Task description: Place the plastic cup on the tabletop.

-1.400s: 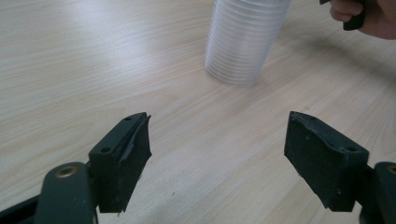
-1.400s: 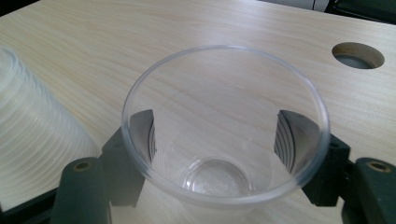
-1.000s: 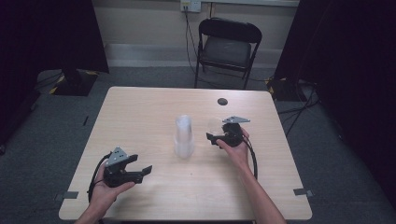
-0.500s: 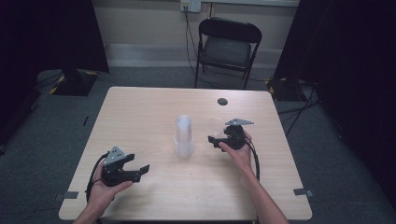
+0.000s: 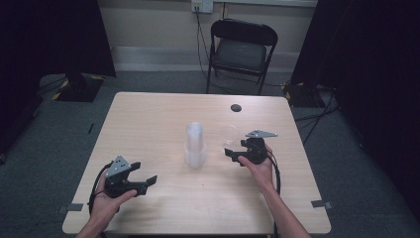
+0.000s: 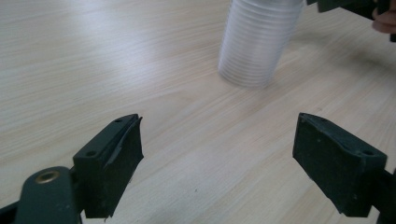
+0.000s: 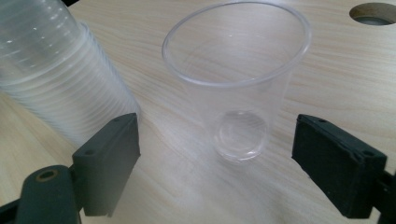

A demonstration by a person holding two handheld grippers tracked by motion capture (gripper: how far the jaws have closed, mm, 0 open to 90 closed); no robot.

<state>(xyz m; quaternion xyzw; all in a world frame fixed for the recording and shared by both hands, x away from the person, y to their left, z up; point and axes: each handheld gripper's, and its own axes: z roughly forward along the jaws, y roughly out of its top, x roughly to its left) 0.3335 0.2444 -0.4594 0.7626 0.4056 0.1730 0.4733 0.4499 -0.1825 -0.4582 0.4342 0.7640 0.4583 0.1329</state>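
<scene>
A tall stack of clear plastic cups (image 5: 195,144) stands upright at the middle of the wooden table (image 5: 148,119). A single clear cup (image 5: 229,135) stands upright just right of the stack, empty. My right gripper (image 5: 231,152) is open right behind this cup, and in the right gripper view the cup (image 7: 238,79) stands between and a little beyond the spread jaws, untouched, with the stack (image 7: 51,70) to its left. My left gripper (image 5: 147,181) is open near the front left, holding nothing. Its view looks at the stack (image 6: 259,42) farther off.
A round dark cable hole (image 5: 236,107) sits in the table behind the single cup, also seen as the hole (image 7: 373,11) in the right gripper view. A black folding chair (image 5: 240,49) stands beyond the far edge. Dark curtains flank the room.
My right gripper has drawn back slightly toward the person, away from the stack. The left gripper has barely shifted.
</scene>
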